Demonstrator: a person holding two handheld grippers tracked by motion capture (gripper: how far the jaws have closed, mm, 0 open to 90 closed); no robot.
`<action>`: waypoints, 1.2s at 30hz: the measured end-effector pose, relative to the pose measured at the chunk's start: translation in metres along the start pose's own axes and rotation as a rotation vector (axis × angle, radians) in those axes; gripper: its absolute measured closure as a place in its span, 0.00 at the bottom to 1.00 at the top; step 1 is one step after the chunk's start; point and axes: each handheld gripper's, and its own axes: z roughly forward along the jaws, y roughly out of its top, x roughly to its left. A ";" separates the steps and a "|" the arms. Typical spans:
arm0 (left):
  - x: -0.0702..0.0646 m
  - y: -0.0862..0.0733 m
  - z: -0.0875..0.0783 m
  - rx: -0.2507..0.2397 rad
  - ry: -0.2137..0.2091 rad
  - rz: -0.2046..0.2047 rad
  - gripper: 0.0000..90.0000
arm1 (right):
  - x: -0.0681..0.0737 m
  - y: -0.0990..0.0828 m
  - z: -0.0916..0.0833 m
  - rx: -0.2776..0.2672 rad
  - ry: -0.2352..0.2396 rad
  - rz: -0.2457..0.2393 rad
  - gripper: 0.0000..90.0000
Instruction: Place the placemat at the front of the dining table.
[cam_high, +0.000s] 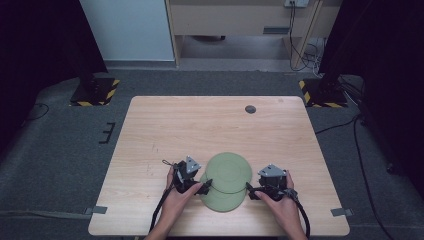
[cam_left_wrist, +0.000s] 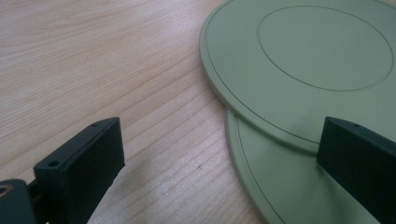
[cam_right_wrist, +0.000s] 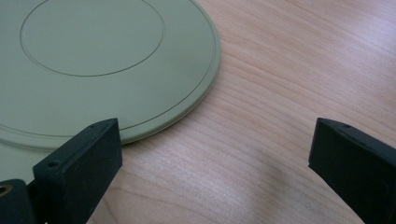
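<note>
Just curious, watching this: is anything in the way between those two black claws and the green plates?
Nothing visible. The left gripper and right gripper sit open at either side of the upper plate, which overlaps the lower plate, with bare table around them.

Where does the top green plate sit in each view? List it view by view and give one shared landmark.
High view: top green plate lies at the near middle of the table.
Left gripper view: it is upper right, beyond the right jaw.
Right gripper view: it is upper left, above the left jaw.
Shared landmark: the lower green plate that it overlaps.
</note>
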 end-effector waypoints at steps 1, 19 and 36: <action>0.000 0.000 0.000 0.000 0.000 0.000 0.00 | 0.000 0.001 0.001 -0.001 -0.004 0.001 0.03; -0.001 0.000 0.000 0.001 0.007 0.012 0.02 | 0.003 0.000 -0.002 0.002 0.019 -0.017 0.06; 0.002 0.001 0.004 -0.001 0.012 0.002 0.01 | -0.002 0.004 0.006 0.004 -0.011 0.001 0.05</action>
